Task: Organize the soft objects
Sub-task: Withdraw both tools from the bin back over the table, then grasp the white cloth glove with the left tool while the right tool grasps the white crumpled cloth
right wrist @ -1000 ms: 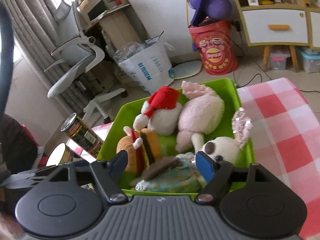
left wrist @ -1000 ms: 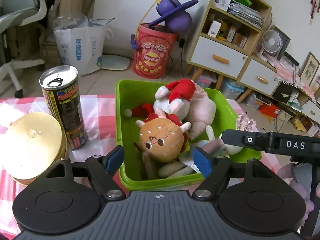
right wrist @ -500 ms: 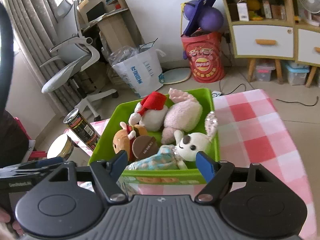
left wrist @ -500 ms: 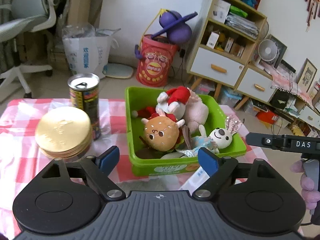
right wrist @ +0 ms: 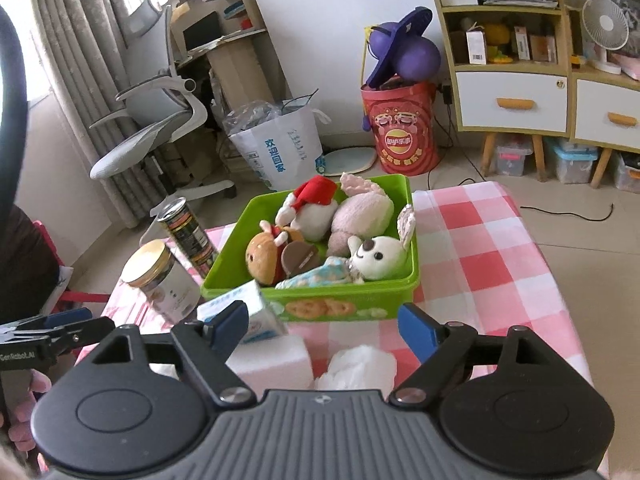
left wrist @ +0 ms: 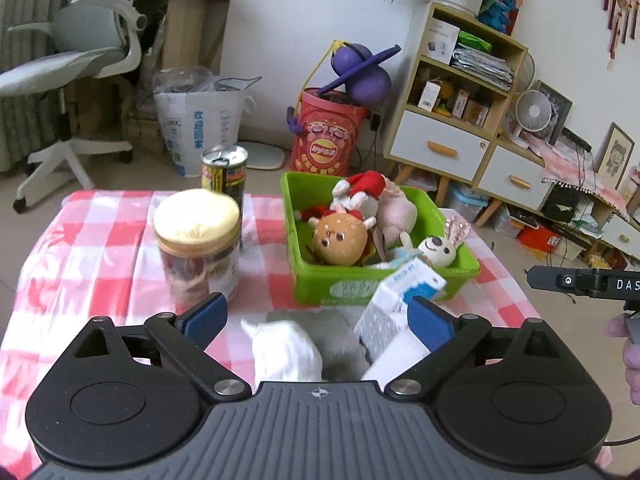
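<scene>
Since both the left gripper point(left wrist: 316, 314) and the right gripper point(right wrist: 322, 326) have just been opening and hold nothing, the next pick should be a gentle pinch on the crumpled white cloth point(right wrist: 360, 364), low in the right wrist frame. The squashy plush toys point(right wrist: 320, 240) fill the glossy, hard green bin point(right wrist: 320, 306) at mid-frame, while the boxy milk carton point(left wrist: 400, 304) stays out.

I logged: bin point(left wrist: 308, 276) glossy green plastic | toys point(left wrist: 338, 240) matt, fuzzy plush | tablecloth point(left wrist: 100, 236) checked cloth | can point(left wrist: 224, 172) shiny metal top | jar point(left wrist: 196, 248) clear plastic, matt gold lid | carton point(left wrist: 396, 300) smooth paperboard.
</scene>
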Available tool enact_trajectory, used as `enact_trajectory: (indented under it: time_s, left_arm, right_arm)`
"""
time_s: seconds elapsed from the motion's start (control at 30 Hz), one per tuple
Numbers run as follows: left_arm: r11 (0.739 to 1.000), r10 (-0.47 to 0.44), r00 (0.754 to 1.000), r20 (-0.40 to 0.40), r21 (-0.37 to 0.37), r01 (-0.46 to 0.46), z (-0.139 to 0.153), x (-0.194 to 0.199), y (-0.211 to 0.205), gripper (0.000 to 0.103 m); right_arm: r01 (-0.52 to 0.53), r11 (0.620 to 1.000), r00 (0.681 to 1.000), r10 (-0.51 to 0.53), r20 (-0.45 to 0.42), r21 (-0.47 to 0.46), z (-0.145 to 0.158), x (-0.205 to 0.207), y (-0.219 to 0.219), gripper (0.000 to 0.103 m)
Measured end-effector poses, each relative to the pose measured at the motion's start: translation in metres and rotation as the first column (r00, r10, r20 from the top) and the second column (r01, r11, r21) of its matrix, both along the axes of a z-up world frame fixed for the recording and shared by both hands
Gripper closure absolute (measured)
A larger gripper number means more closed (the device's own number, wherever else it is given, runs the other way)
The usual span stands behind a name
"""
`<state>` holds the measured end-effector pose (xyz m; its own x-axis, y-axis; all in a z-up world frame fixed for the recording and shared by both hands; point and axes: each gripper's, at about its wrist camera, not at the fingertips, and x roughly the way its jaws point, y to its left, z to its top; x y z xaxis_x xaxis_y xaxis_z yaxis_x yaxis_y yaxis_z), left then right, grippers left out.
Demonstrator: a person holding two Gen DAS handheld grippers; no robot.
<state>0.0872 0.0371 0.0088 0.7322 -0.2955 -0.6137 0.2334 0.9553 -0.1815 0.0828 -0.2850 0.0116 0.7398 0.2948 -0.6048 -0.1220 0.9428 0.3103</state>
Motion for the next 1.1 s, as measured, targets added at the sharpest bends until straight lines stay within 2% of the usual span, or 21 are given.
enact_trajectory:
  time_s: [0.13, 0.33, 0.6, 0.8, 0.93, 1.1]
  left_arm:
    - [1.0, 0.015, 1.0, 0.011, 0.013, -0.015, -0.005, -0.02, 0.004, 0.007]
    - [0.998, 0.046, 0.999, 0.003, 0.03, -0.046, -0.017, -0.04, 0.007, 0.006]
    - [0.992, 0.088, 0.996, -0.034, 0.096, -0.085, -0.049, -0.048, 0.006, 0.005]
    - [0.977, 0.101, 0.99, -0.101, 0.198, -0.08, -0.078, -0.044, 0.001, 0.006]
    - [0.974, 0.141, 0.983, -0.121, 0.194, -0.116, -0.087, -0.037, 0.002, 0.006]
    - [0.963, 0.166, 0.98, -0.105, 0.231, -0.138, -0.096, -0.031, -0.005, 0.006]
  right_arm:
    - [0.0, 0.999, 1.0, 0.0, 0.013, -0.043, 0.002, -0.02, 0.01, 0.044]
    - [-0.004, 0.999, 1.0, 0.005, 0.017, -0.04, -0.004, -0.043, 0.02, 0.042]
    - [-0.018, 0.996, 1.0, 0.018, 0.0, -0.086, -0.032, -0.058, 0.038, 0.037]
    - [-0.013, 0.978, 0.996, -0.006, -0.087, -0.208, -0.067, -0.058, 0.048, 0.037]
    - [0.011, 0.978, 0.991, -0.038, -0.126, -0.209, -0.081, -0.051, 0.044, 0.037]
    - [0.038, 0.974, 0.986, -0.072, -0.149, -0.222, -0.093, -0.042, 0.044, 0.037]
